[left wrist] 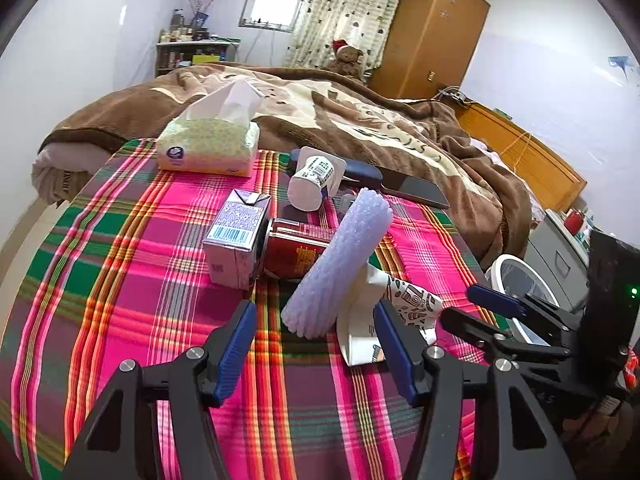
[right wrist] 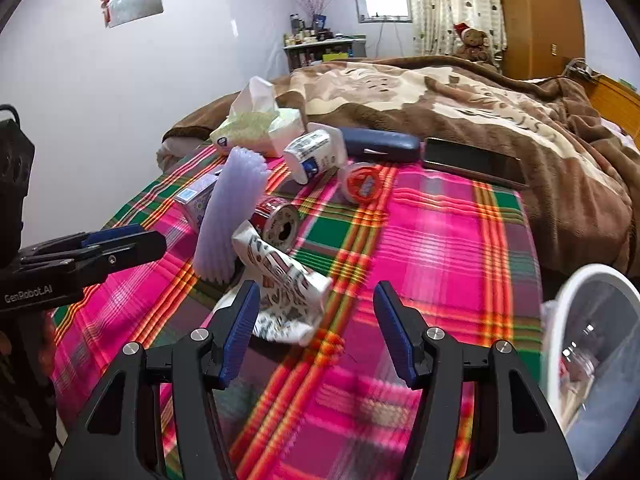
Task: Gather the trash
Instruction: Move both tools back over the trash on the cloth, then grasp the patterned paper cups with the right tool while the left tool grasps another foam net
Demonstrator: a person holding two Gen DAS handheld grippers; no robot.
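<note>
Trash lies on a plaid tablecloth (left wrist: 120, 280): a pale purple foam roll (left wrist: 336, 264) (right wrist: 230, 216), a crushed printed paper cup (left wrist: 384, 312) (right wrist: 284, 284), a red can (left wrist: 296, 248) (right wrist: 276, 224), a small carton (left wrist: 236, 236) (right wrist: 196, 200) and a white yogurt cup (left wrist: 312, 180) (right wrist: 312, 156). My left gripper (left wrist: 316, 344) is open, just short of the foam roll and paper cup. My right gripper (right wrist: 316, 332) is open, with the paper cup by its left finger. A white-rimmed bin (right wrist: 592, 344) (left wrist: 516, 280) stands at the table's right edge.
A tissue box (left wrist: 208, 144) (right wrist: 260, 128), a dark blue case (right wrist: 380, 142), a phone (right wrist: 472, 162) and an orange tape roll (right wrist: 360, 184) sit at the table's far side. A bed with a brown blanket (left wrist: 360, 112) lies behind.
</note>
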